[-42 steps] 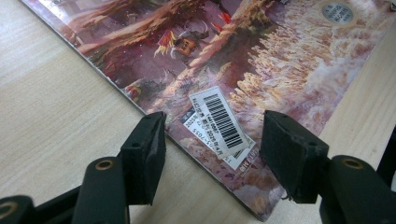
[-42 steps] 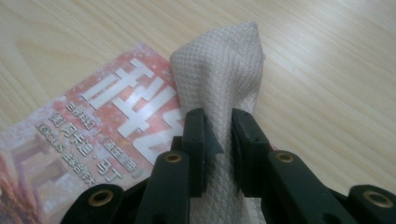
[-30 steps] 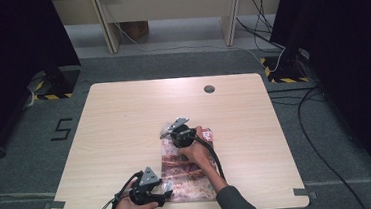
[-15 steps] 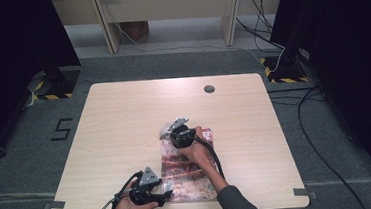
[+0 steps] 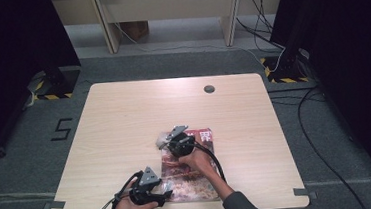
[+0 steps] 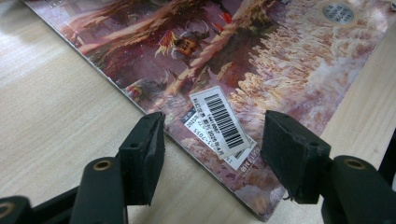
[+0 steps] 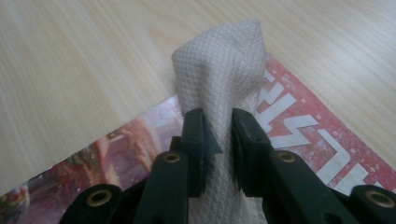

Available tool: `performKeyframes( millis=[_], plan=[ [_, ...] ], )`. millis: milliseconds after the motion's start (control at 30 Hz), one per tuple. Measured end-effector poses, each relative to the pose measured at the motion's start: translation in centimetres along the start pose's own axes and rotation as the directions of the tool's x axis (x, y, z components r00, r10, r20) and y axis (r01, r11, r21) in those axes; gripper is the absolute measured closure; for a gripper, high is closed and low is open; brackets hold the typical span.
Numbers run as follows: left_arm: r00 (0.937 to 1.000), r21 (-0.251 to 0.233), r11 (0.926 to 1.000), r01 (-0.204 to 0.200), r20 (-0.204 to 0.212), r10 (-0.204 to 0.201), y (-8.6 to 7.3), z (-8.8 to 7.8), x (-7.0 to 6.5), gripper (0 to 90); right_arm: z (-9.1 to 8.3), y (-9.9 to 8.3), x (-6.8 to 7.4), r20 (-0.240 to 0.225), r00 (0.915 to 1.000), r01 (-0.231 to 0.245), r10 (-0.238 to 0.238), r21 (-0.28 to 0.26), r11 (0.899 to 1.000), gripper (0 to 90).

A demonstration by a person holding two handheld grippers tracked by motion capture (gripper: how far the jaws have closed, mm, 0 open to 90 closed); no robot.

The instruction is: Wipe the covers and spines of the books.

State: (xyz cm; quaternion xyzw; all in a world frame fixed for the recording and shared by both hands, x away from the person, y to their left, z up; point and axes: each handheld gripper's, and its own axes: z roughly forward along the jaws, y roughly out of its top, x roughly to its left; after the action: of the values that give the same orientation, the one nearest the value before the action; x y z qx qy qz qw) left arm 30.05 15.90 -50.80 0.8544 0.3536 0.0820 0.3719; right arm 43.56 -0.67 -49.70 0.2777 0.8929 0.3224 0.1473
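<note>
A magazine [image 5: 191,176] with a reddish picture cover lies flat near the table's front edge. My right gripper [image 5: 162,142] is shut on a folded white paper towel [image 7: 219,88], which rests on the magazine's far left corner [image 7: 299,126]. The towel [image 5: 160,143] pokes out beyond the jaws. My left gripper [image 5: 168,196] sits low at the magazine's near left corner, jaws open. In the left gripper view the pads [image 6: 144,154] stand on either side of the cover's barcode sticker [image 6: 223,123], one over bare wood, the other over the cover, neither pressing on it.
The light wooden table [image 5: 124,119] has a round grey cable grommet [image 5: 209,88] near its far edge. Grey carpet surrounds it, with taped floor marks, cables on the right and desk legs at the back.
</note>
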Motion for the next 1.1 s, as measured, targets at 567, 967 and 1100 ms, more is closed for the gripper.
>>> performKeyframes(
  millis=[567,967,1100],
  plan=[
    [0.9998,0.002,1.0000,-0.001,-0.017,0.001,0.0,0.0,0.0,34.3,-0.2,-0.4,-0.9,0.026,0.9995,-0.017,0.017,-0.001,1.000,75.8],
    [0.9995,0.006,0.9999,-0.015,-0.028,0.015,0.0,-0.1,-0.1,32.9,-1.3,-1.7,1.5,-0.058,0.9978,0.028,-0.030,-0.028,0.999,75.5],
    [0.9995,0.007,0.9999,-0.014,-0.027,0.014,-0.1,-0.1,-0.1,32.4,-1.4,-1.9,1.1,-0.070,0.9973,0.022,-0.025,-0.035,0.999,76.0]
  ],
)
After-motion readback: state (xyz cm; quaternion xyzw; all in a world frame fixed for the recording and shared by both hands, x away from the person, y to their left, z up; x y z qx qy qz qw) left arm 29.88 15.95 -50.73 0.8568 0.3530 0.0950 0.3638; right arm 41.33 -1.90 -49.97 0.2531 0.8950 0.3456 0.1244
